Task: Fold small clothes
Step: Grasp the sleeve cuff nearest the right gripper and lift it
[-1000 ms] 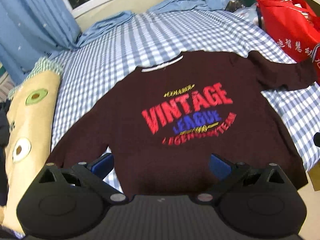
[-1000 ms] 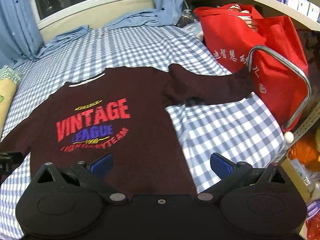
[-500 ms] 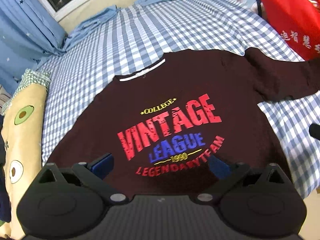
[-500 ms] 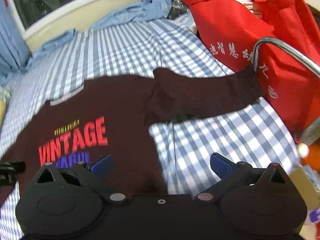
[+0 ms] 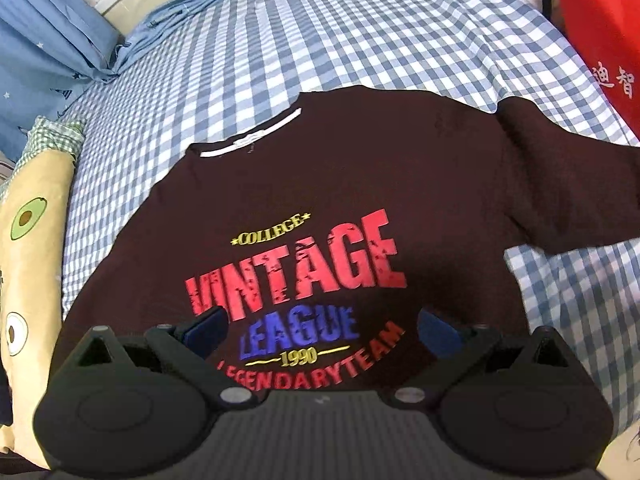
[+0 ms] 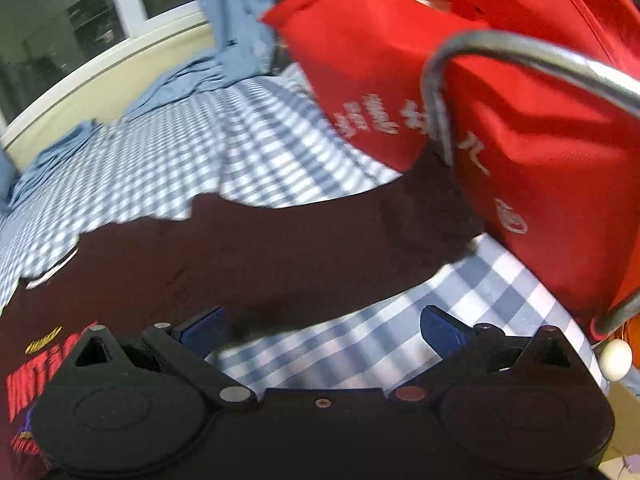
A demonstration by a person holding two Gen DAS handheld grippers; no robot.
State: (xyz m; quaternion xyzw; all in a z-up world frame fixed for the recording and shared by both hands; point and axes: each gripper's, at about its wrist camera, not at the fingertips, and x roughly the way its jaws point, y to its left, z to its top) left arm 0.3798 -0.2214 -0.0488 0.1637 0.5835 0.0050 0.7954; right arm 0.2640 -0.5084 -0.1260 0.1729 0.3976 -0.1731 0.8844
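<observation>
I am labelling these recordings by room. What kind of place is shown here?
Most likely a bedroom: a checked bedsheet with the sweatshirt spread on it, an avocado-print pillow beside it, and blue curtains at a window.

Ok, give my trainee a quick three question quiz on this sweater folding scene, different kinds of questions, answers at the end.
1. True or false: the left gripper is shut on the sweater.
2. Multiple choice: the outstretched sleeve reaches toward which thing? A) the avocado pillow B) the red bag C) the blue curtain
3. Fill in: the largest red word printed on the sweater is ____.

Key: 1 false, both grippers are open and hold nothing, the right gripper included. 2 B. 3 VINTAGE.
</observation>
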